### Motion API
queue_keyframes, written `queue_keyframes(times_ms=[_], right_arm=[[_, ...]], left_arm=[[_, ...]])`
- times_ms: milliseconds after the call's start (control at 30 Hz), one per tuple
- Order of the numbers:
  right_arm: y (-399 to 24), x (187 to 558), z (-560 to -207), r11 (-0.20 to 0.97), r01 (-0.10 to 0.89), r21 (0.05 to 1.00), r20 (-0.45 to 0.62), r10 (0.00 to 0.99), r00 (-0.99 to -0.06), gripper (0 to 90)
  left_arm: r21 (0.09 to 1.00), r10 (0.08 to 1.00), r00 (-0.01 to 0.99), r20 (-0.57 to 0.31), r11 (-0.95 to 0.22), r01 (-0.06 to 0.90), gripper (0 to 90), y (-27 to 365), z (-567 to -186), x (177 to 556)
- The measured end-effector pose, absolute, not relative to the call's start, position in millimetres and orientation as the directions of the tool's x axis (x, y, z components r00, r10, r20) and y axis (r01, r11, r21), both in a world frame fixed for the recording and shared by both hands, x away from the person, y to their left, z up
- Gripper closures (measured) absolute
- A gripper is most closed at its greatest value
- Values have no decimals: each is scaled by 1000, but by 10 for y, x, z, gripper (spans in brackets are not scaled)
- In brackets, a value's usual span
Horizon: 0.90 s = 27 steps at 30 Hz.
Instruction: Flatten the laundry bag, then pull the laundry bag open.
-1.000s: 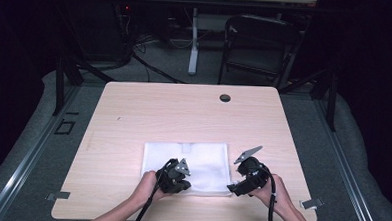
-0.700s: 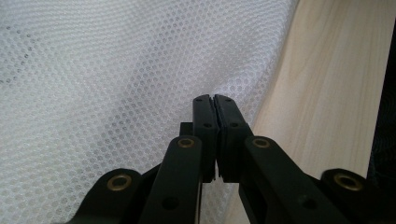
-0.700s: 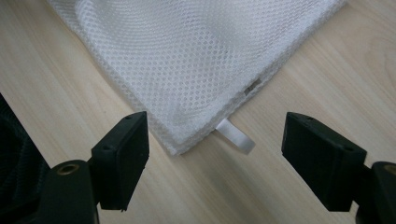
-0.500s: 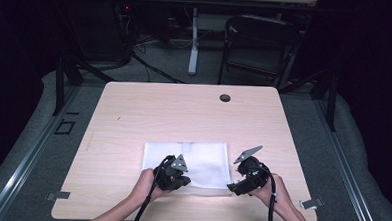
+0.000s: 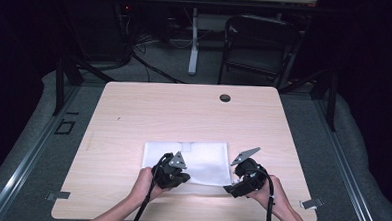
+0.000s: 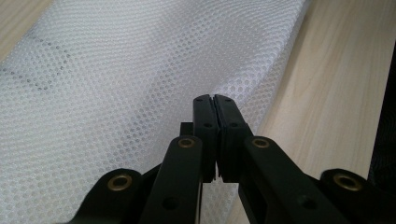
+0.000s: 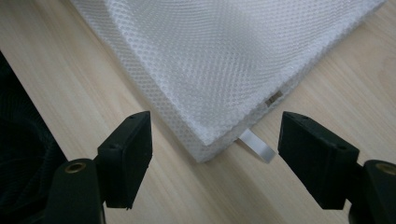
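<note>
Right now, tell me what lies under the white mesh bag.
The white mesh bag lies flat on the wooden table, and a small white tab pokes out from under its corner. Whatever else sits beneath or inside is covered by the mesh.

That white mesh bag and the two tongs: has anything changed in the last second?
Very little. The left tongs stay shut, seemingly pinching the near edge of the white mesh bag. The right tongs have been closing slightly but remain open, straddling the bag's corner without touching it. The bag lies flat on the table as before, and both hands have barely moved.
</note>
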State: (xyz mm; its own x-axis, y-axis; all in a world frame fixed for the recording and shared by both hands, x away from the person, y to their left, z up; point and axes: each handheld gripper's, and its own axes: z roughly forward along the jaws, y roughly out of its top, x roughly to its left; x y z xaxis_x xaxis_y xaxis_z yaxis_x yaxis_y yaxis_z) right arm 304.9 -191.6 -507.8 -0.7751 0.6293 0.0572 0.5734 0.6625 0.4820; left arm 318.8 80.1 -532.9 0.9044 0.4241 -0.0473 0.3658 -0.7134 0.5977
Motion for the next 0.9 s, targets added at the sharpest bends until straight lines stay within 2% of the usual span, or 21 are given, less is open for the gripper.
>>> queue_keyframes(times_ms=[900], right_arm=[[-1866,3014,-5041,669,553,496,47,615,-787,287]], left_arm=[[633,483,873,-62,-657,409,885,864,-5257,3218]])
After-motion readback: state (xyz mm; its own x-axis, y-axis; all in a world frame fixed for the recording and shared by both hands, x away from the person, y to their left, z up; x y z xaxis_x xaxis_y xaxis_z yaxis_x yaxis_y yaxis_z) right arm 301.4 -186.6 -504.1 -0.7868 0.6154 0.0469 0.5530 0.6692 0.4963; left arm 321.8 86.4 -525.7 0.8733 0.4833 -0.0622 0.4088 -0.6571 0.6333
